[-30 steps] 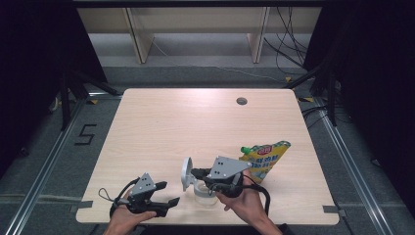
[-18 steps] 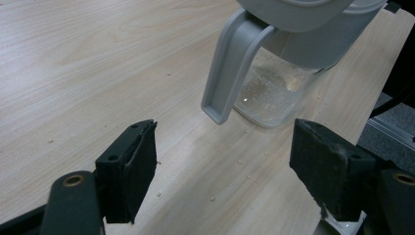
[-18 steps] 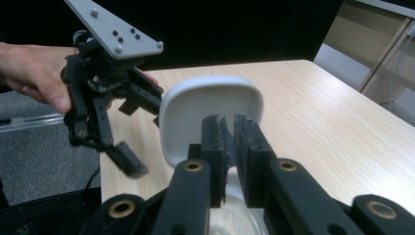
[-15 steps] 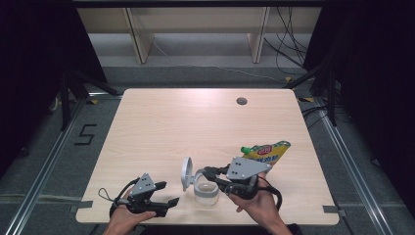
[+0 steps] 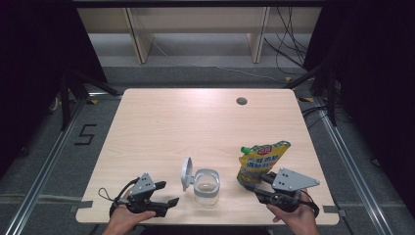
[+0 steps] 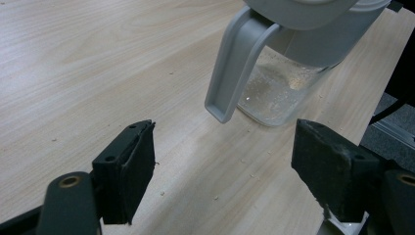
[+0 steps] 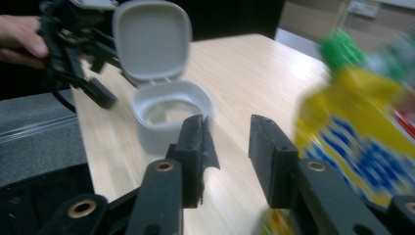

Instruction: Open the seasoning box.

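High view: the clear container (image 5: 206, 186) stood near the front edge of the surface (image 5: 195, 122), its grey flip lid (image 5: 186, 172) up on the 9 o'clock side. The yellow refill pouch (image 5: 259, 164) stood upright at 3 o'clock from the container, well apart from it. The right hand-held gripper (image 5: 262, 185) sat just at the pouch's 6 o'clock foot; whether it touched the pouch could not be told here. The left hand-held gripper (image 5: 169, 201) lay at 8 o'clock of the container, not touching.

Left gripper view: jaws wide apart, nothing between them; the container (image 6: 284, 83) stood ahead at 1 o'clock with the hanging lid (image 6: 235, 63) nearest. Crumbs lay on the surface.

Right gripper view: jaws partly apart, having just been opening, with bare surface between them. The pouch (image 7: 352, 132) was blurred at 3 o'clock, outside the jaws; the open container (image 7: 169, 117) stood at 11 o'clock.

Risks, as judged:
- The pouch stood unsupported; a nudge at its base from the right hand-held gripper could topple it toward the edge
- A grip low on soft film could fold the pouch or squeeze contents out at the green cap (image 5: 246, 149)
- The container was unheld and near the edge; a knock on the raised lid could tip it
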Available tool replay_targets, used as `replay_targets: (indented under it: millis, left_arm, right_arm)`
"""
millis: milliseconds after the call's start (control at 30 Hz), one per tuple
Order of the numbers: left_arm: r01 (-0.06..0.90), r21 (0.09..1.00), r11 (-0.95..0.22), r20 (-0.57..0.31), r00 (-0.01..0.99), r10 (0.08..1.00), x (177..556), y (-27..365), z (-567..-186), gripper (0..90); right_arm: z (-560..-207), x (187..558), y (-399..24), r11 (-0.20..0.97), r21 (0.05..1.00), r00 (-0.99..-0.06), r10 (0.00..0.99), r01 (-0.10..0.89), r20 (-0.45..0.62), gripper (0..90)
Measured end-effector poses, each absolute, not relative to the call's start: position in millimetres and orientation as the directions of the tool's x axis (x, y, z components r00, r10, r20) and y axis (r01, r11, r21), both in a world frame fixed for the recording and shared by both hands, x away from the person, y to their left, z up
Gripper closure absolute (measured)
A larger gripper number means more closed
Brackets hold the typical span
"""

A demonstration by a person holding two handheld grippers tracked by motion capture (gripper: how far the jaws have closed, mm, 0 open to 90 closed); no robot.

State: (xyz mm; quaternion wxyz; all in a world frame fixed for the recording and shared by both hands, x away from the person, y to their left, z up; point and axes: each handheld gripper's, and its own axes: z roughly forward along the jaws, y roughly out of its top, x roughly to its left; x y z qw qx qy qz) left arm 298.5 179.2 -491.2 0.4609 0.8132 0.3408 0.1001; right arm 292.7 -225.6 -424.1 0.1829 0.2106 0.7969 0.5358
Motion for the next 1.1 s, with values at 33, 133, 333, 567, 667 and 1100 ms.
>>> replay_targets:
  millis: [33,133,333,567,667,1100]
  left_arm:
    - [0.463,0.817,-0.344,-0.148,0.745,0.65,298,179,-491,23.6]
    - [0.472,0.82,-0.324,-0.173,0.744,0.646,298,177,-492,23.5]
    - [0.471,0.817,-0.333,-0.166,0.745,0.646,298,178,-491,23.5]
    - [0.471,0.818,-0.331,-0.17,0.747,0.643,298,177,-493,23.4]
    - [0.476,0.815,-0.329,-0.171,0.742,0.649,298,176,-493,23.4]
    - [0.475,0.807,-0.352,-0.16,0.749,0.643,301,176,-495,23.4]
  right_arm:
    - [-426,293,-231,0.34,0.929,-0.837,0.543,0.149,-0.064,65.9]
    - [-431,294,-244,0.309,0.932,-0.815,0.579,0.189,-0.027,64.1]
    - [-441,299,-268,0.32,0.911,-0.777,0.63,0.259,0.0,54.5]
    - [-455,307,-286,0.3,0.896,-0.724,0.688,0.327,0.034,38.1]
    - [-461,312,-292,0.271,0.887,-0.686,0.724,0.375,0.069,29.8]
    - [-477,343,-297,0.298,0.9,-0.725,0.689,0.319,0.029,21.5]
